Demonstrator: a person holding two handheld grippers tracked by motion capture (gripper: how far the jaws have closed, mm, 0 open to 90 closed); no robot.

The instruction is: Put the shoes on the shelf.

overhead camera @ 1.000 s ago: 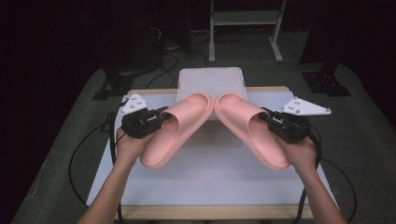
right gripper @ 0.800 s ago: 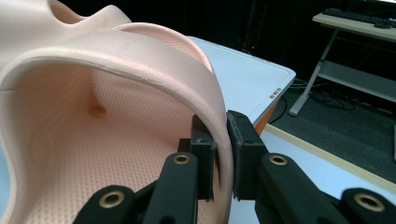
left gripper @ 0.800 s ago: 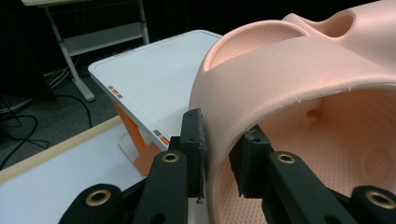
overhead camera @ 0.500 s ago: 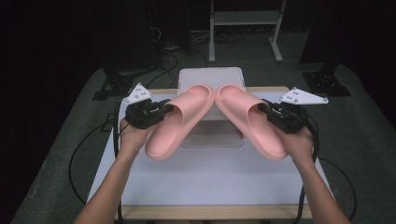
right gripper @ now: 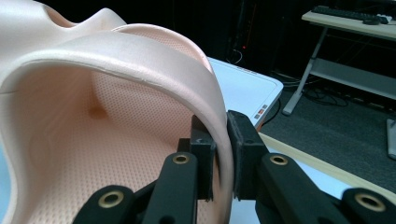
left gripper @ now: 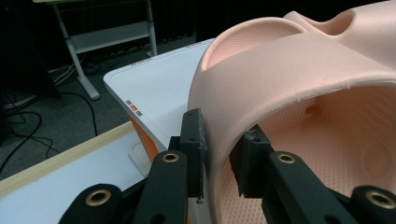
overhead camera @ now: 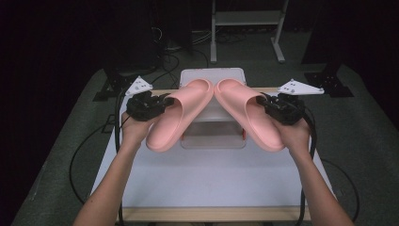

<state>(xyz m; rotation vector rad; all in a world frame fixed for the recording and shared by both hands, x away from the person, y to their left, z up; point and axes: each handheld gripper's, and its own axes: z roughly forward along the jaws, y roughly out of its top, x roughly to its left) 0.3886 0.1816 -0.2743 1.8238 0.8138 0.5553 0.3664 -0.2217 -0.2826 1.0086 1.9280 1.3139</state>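
Two pink foam slippers hang in the air over the table. My left gripper (overhead camera: 162, 104) is shut on the side wall of the left slipper (overhead camera: 179, 115); in the left gripper view that slipper (left gripper: 299, 74) has its strap edge between my jaws (left gripper: 219, 156). On the other side my right gripper (overhead camera: 266, 104) is shut on the right slipper (overhead camera: 247, 117), whose strap wall (right gripper: 140, 84) is pinched between the pads (right gripper: 222, 151). The two toe ends nearly meet above a clear plastic box (overhead camera: 211, 136).
The clear box with a white lid (overhead camera: 214, 75) and an orange latch (overhead camera: 243, 135) stands at the table's far middle. The white tabletop (overhead camera: 211, 174) has a wooden edge. Cables trail off both sides. A metal stand (overhead camera: 244, 19) stands on the floor beyond.
Both hands have carried their slippers farther from the person and a little up, so the toes now sit over the box's back part.
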